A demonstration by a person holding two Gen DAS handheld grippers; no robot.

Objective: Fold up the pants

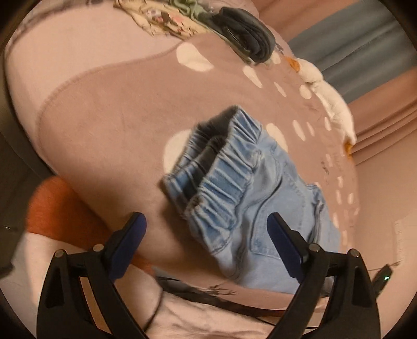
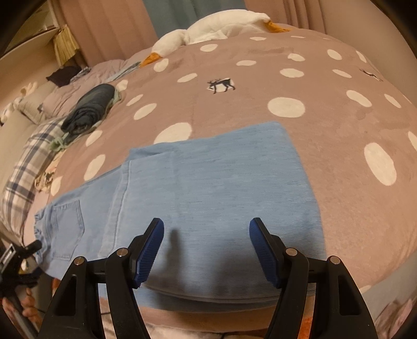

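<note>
Light blue denim pants [image 2: 213,187] lie on a brown bedspread with white dots [image 2: 286,107]. In the right wrist view the legs are folded over into a flat rectangle, with a back pocket at the left. In the left wrist view the pants' elastic waistband [image 1: 216,169] gapes open toward the camera. My left gripper [image 1: 207,221] is open, just above the waistband end, holding nothing. My right gripper [image 2: 206,225] is open over the near edge of the folded legs, holding nothing.
A folded dark garment [image 2: 91,110] lies at the bed's far left beside a plaid cloth [image 2: 26,167]. A white plush goose [image 2: 208,28] lies along the far edge. Curtains [image 2: 109,23] hang behind. An orange cloth [image 1: 52,208] sits below the bed edge.
</note>
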